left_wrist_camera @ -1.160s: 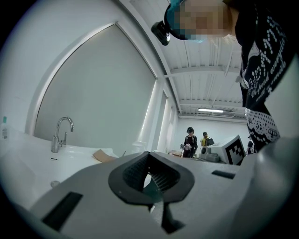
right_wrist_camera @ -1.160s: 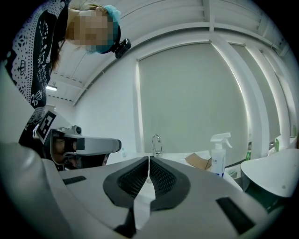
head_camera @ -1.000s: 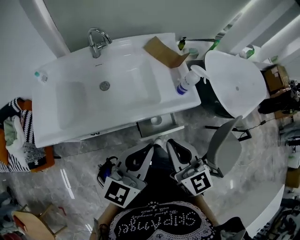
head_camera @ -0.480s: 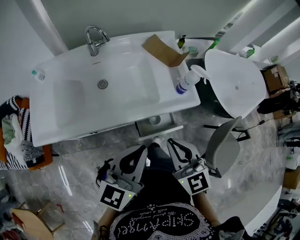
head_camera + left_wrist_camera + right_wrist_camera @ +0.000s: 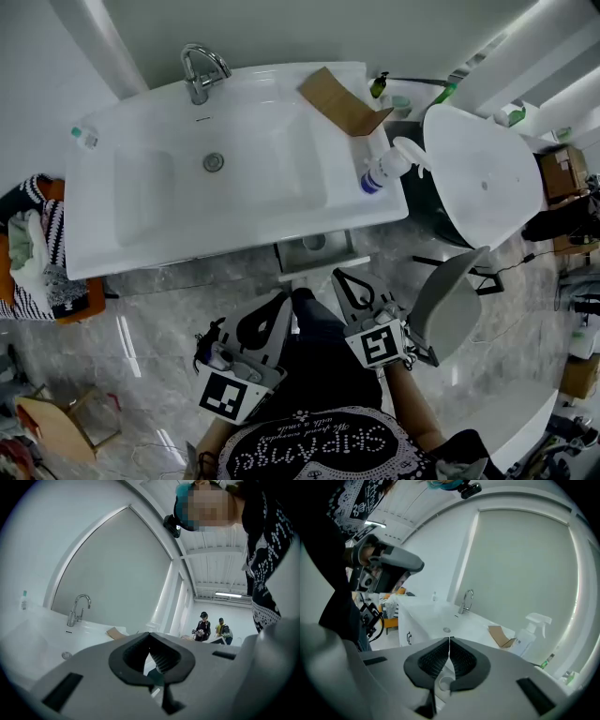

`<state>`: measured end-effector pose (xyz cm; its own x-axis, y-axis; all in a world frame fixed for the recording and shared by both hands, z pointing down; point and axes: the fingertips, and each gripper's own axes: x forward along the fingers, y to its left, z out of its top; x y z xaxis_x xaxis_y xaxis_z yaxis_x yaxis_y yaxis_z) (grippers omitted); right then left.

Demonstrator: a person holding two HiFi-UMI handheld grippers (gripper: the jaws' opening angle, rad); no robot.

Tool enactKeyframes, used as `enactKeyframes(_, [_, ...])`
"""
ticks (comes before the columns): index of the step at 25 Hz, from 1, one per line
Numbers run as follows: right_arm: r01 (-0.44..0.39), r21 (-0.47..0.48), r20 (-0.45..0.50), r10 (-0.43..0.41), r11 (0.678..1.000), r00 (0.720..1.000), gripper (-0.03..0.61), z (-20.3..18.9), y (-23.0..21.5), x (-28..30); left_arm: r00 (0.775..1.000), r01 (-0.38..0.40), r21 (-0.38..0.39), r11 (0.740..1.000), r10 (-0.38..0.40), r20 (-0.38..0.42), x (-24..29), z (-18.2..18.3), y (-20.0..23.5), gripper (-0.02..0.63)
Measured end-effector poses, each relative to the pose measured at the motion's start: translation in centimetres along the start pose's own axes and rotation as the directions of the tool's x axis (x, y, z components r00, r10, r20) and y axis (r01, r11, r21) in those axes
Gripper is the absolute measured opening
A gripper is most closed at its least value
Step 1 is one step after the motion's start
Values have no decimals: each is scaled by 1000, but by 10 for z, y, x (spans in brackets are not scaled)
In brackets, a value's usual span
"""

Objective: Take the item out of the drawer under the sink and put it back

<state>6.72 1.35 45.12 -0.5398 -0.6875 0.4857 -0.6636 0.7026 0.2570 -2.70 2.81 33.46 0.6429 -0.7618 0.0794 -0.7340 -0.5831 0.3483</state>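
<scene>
The location is a bathroom: white sink (image 5: 141, 230) with faucet (image 5: 202, 73) at 11 o'clock, spray bottle (image 5: 386, 169) at 1 o'clock, marble floor (image 5: 159, 328).

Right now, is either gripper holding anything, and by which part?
Nothing is held. The left gripper and the right gripper both have jaws shut and empty; the round item lies in the open drawer.
</scene>
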Motion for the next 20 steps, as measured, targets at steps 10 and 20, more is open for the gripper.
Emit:
enactKeyframes(10, [-148, -172, -174, 118, 974, 978, 21, -79, -2, 53, 998, -59, -6, 998, 59, -28, 17, -4, 0, 0])
enactKeyframes(20, [-309, -250, -326, 221, 918, 919, 22, -152, 2, 97, 990, -138, -11, 990, 138, -43, 24, -11, -3, 0])
